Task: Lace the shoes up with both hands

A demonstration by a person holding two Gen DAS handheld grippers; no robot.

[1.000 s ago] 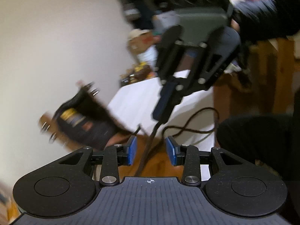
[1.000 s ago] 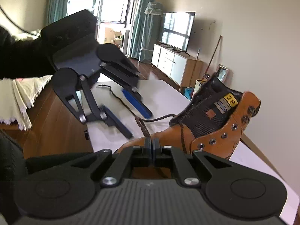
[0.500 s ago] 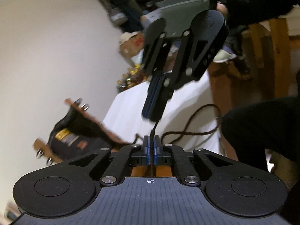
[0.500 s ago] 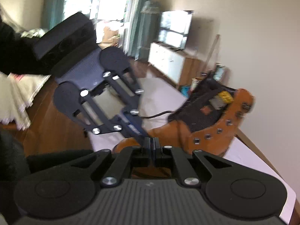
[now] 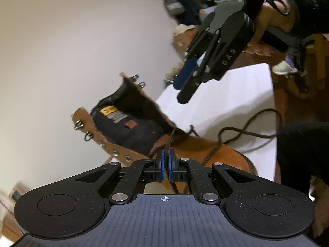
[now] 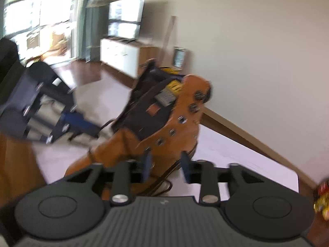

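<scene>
A tan lace-up boot [image 5: 218, 154] with a black tongue [image 5: 131, 127] lies on the white table [image 5: 226, 94], its upper eyelets and hooks bare. My left gripper [image 5: 165, 161] is shut on the dark brown lace [image 5: 170, 138] right at the boot's throat. Slack lace loops across the table. My right gripper [image 5: 180, 93] hangs above the table past the boot, held by a hand. In the blurred right wrist view the right gripper [image 6: 166, 164] stands open over the boot [image 6: 127, 148], with nothing between its pads. The left gripper [image 6: 90, 127] shows at the left.
A plain wall runs close behind the boot. The table's edge [image 6: 296, 177] is at the right, with wood floor [image 6: 12, 160] beyond. A person's dark sleeve [image 5: 304, 6] and dark clothing [image 5: 304, 154] are near. A TV [image 6: 125, 20] and a white cabinet [image 6: 121, 55] stand far back.
A second ago my right gripper held the lace and my left was open. The left shut on the lace, then the right opened, let go and moved off sideways.
</scene>
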